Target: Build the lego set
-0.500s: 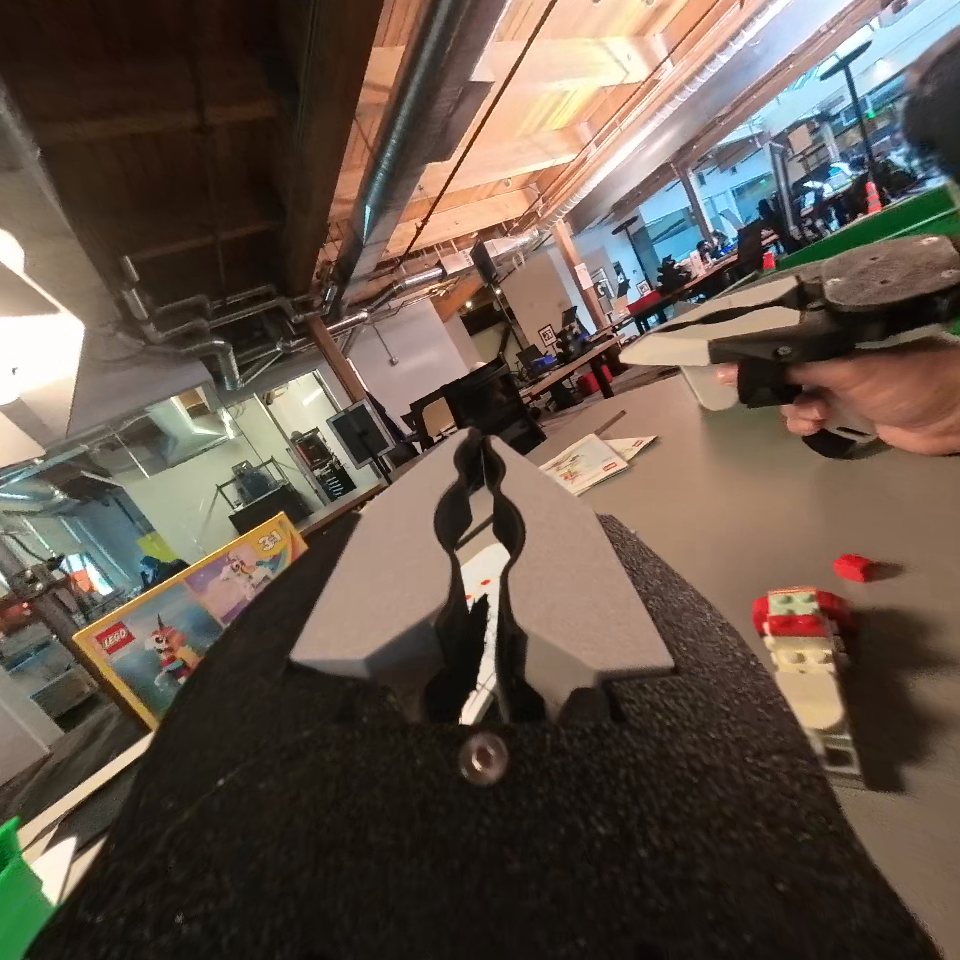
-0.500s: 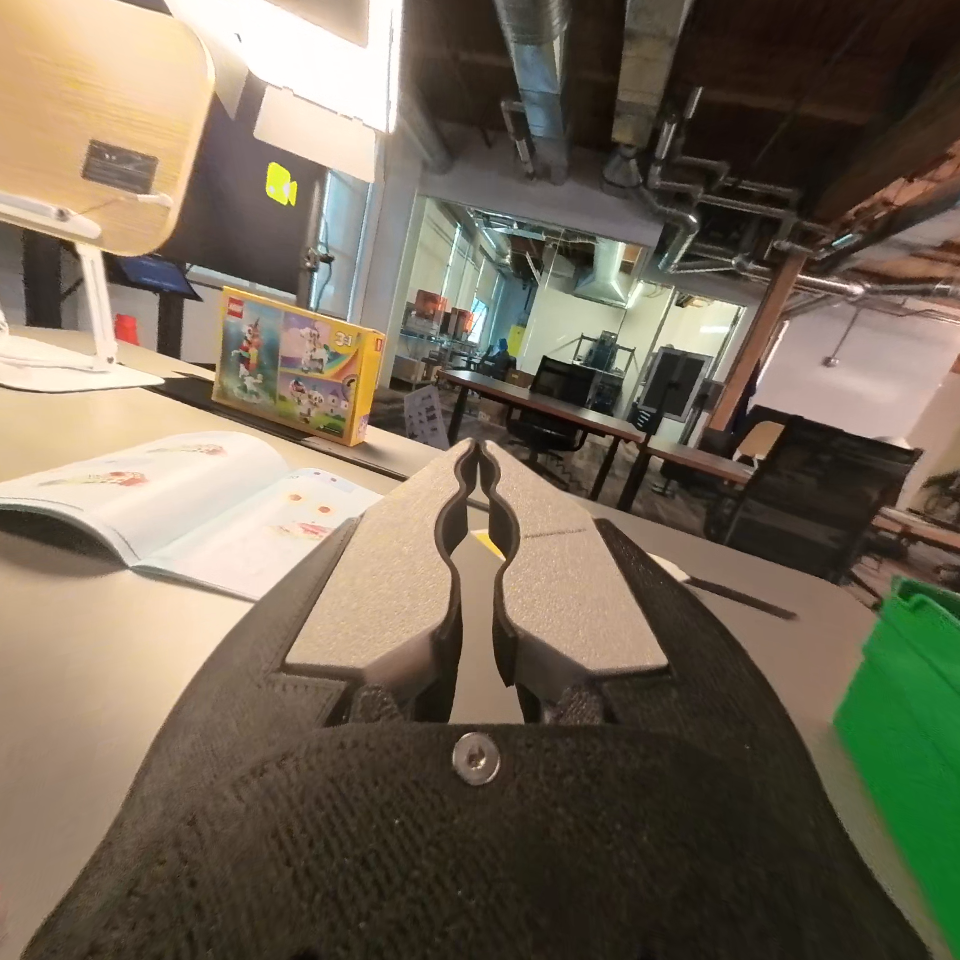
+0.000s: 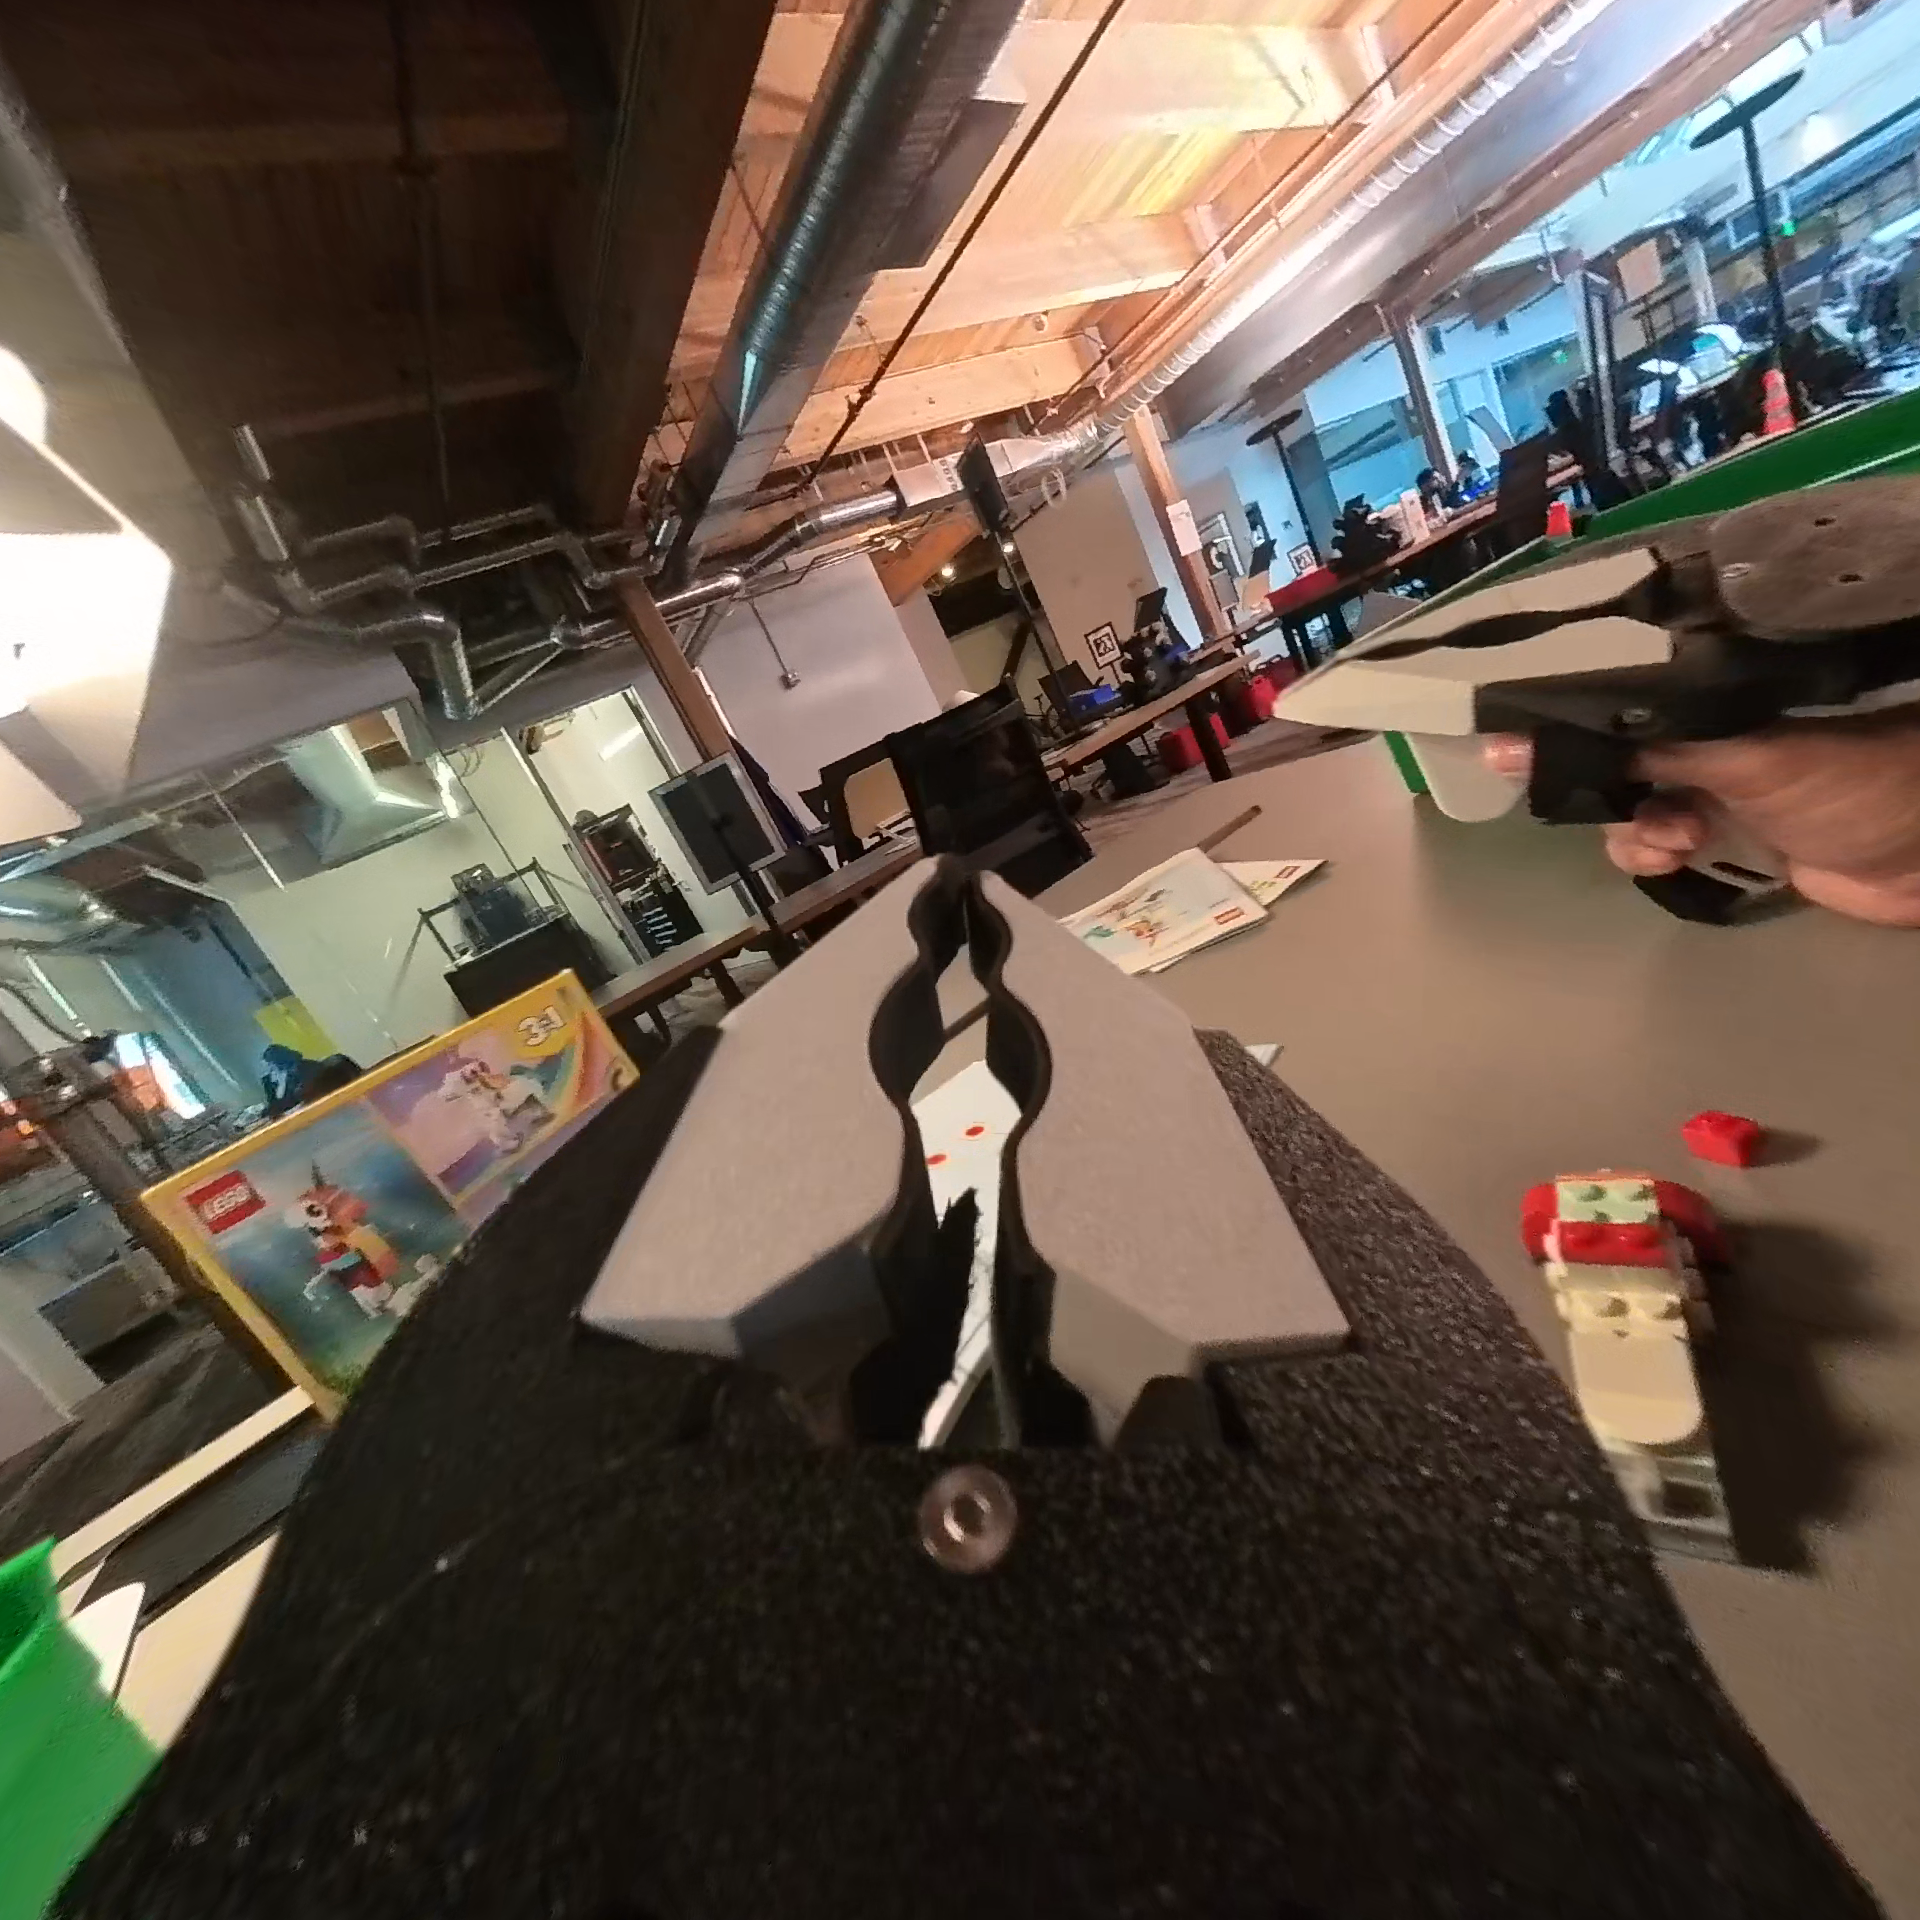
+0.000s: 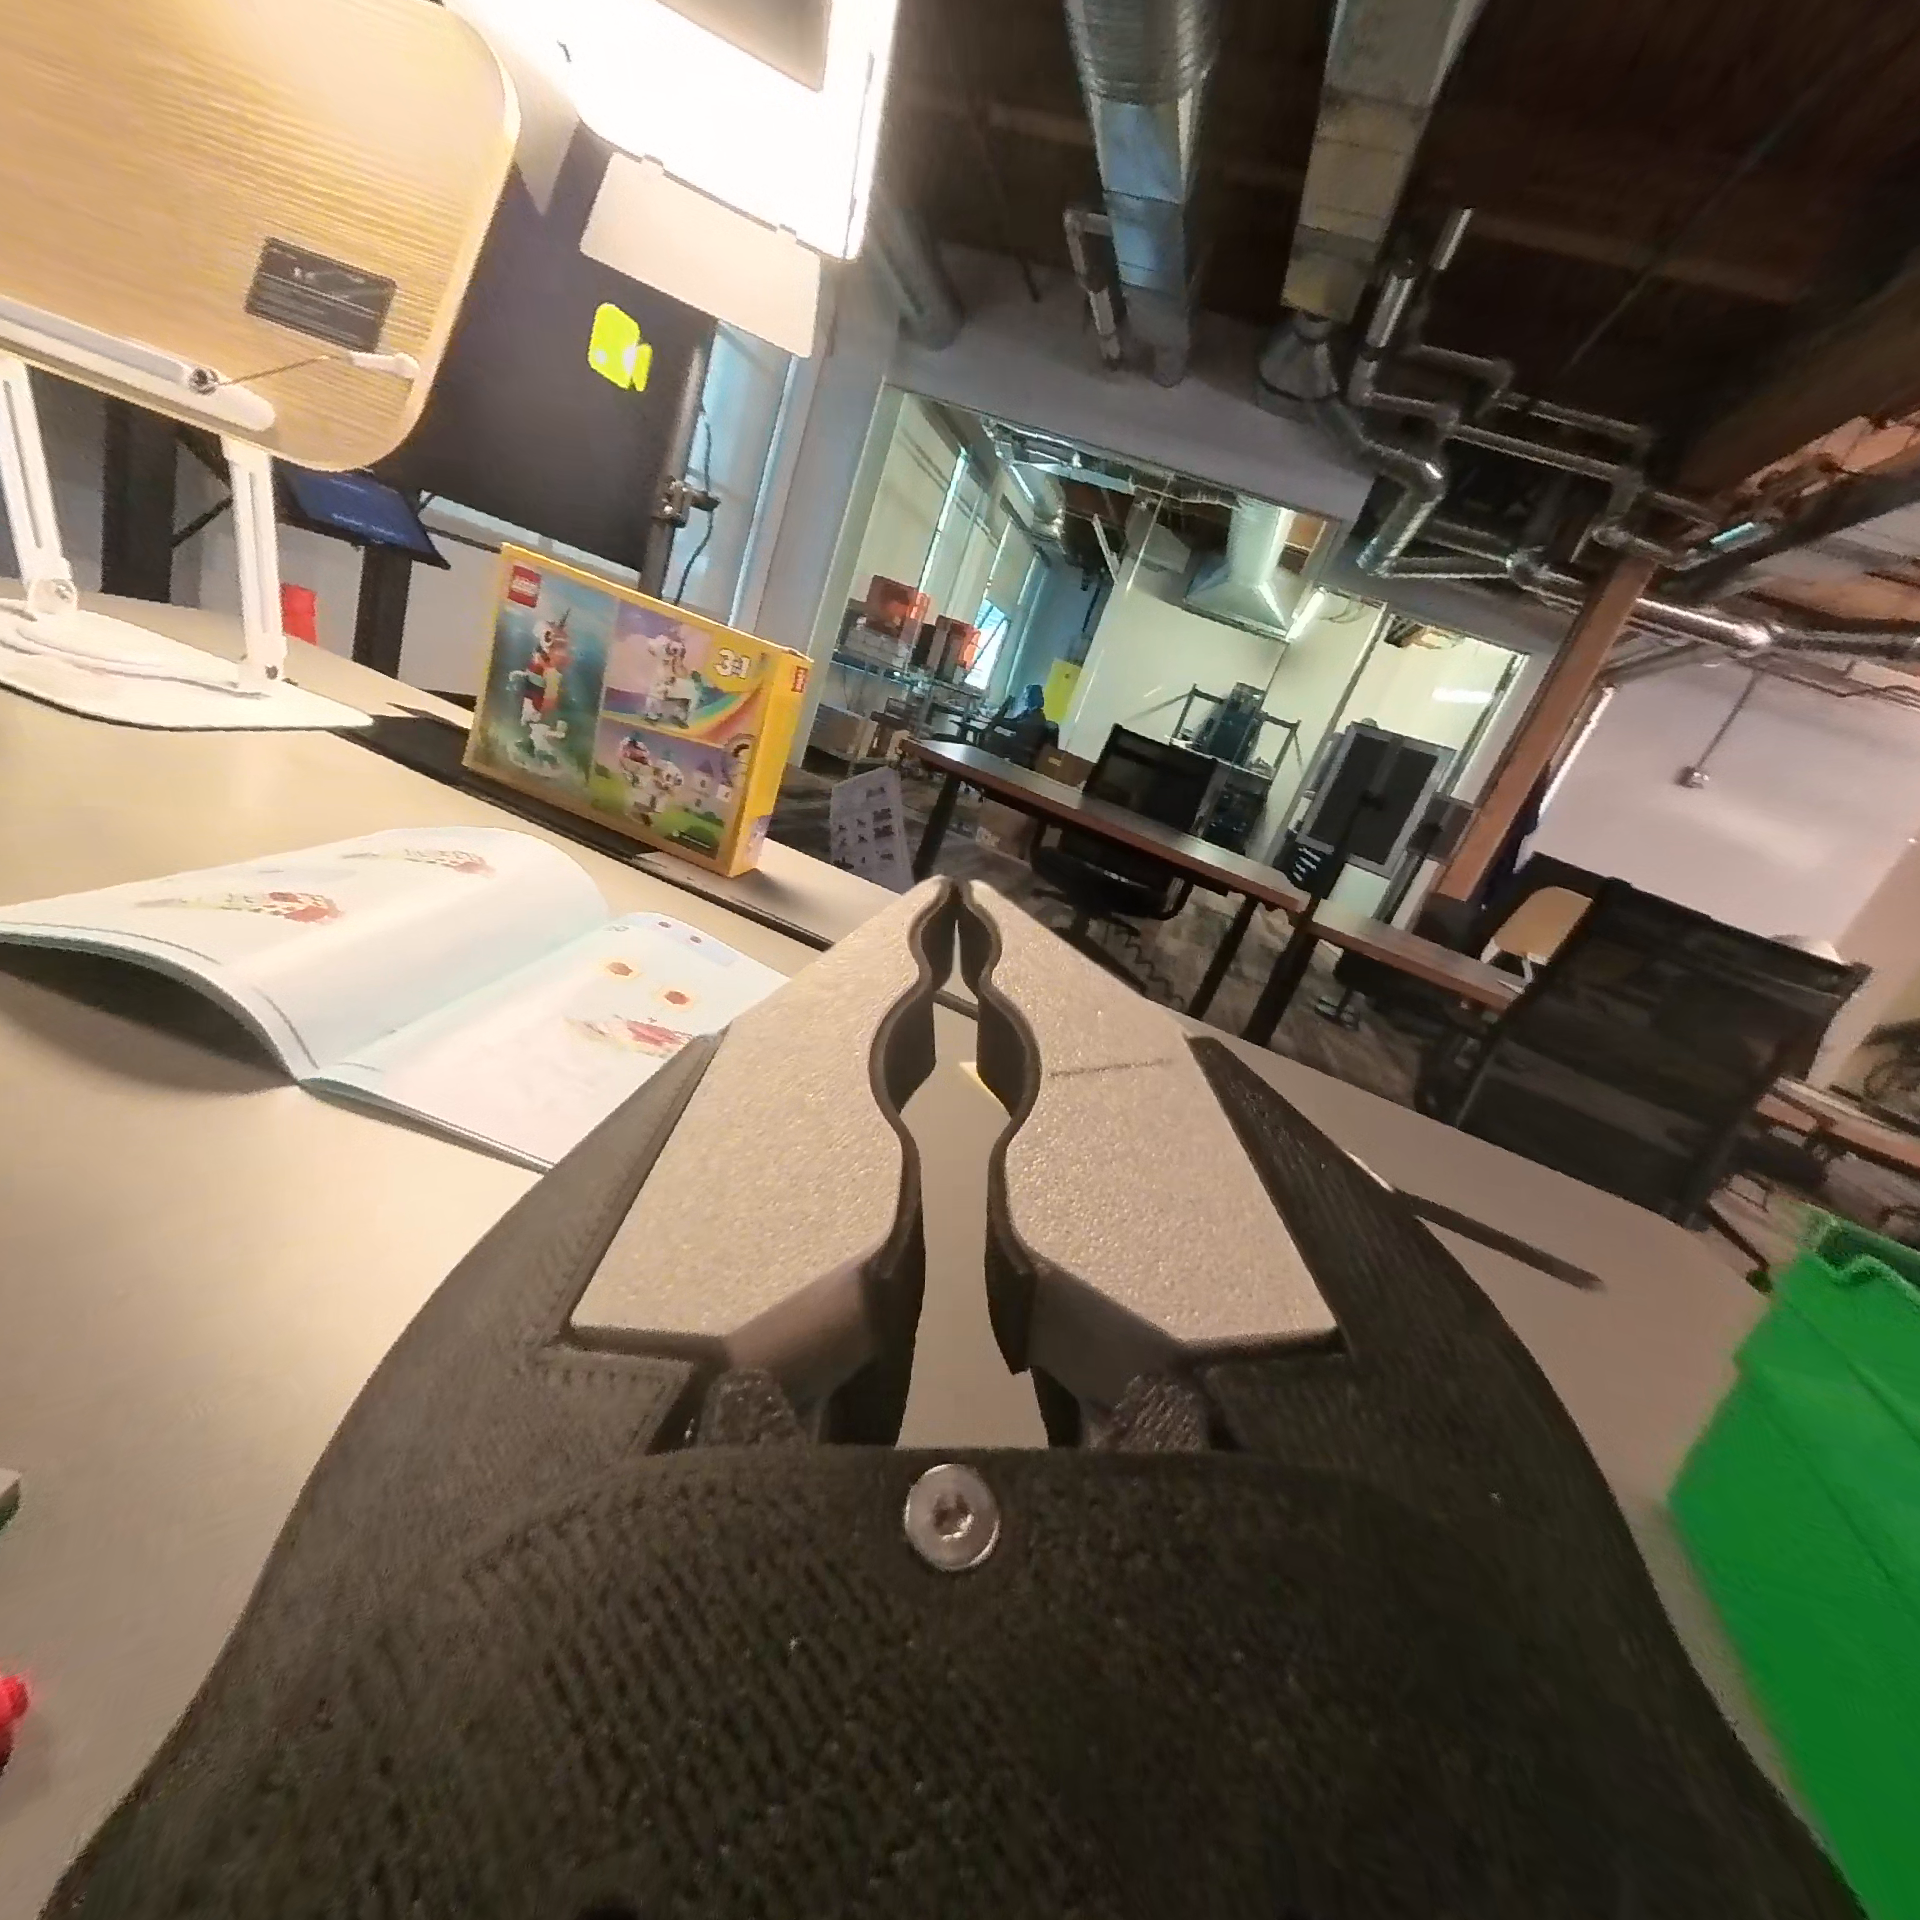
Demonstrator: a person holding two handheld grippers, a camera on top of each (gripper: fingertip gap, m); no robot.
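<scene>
Both the left gripper (image 3: 964,891) and right gripper (image 4: 956,902) have jaws closed, empty. The half-built model (image 3: 1616,1330) lies on the desk (image 3: 1507,997), just beside a loose red brick (image 3: 1722,1137); light, rigid, likely fragile at joints, so grip its long sides.

yellow box (image 4: 634,717): logo, number badge | open booklet (image 4: 364,956): printed pages (blurred)

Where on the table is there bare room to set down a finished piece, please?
The grey table is bare between the small booklets and the loose red brick. In the right wrist view it is also bare between the open manual and the green bin. It is crowded around the half-built model.
</scene>
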